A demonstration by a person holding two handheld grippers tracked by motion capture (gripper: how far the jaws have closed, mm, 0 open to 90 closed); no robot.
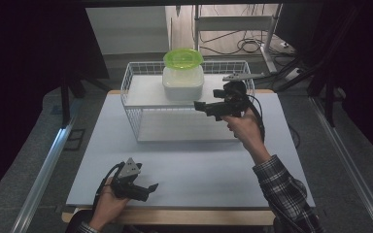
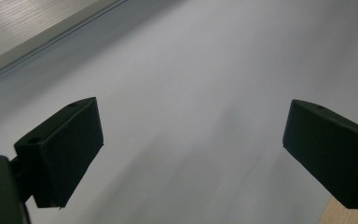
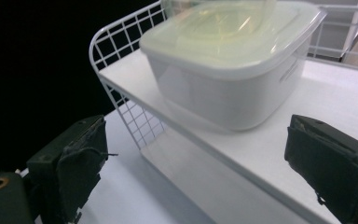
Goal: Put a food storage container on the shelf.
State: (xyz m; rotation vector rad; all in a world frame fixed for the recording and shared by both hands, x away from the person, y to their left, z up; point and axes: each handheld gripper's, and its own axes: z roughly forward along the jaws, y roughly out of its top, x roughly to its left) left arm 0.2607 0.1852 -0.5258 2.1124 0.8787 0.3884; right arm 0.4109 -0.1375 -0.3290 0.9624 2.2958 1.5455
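A white square food container (image 1: 183, 82) with a green round lid (image 1: 183, 58) stacked on top is seen on the upper shelf of a white wire rack (image 1: 132, 77). The right claw (image 1: 200, 106) is held just beside it, jaws apart and empty. The left claw (image 1: 151, 187) is rested low over the surface (image 1: 199, 170), jaws wide apart.

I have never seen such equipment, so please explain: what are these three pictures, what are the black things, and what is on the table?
A person holds a hand-held grasping tool in each hand. The high view looks down on the table. The other two come from cameras riding on each tool, looking along its two black jaws. The left tool rests low over the bare table, open and holding nothing. The right tool, also open and holding nothing, points at a white container standing on the upper shelf of a white wire rack. A green lid lies on top of the container.
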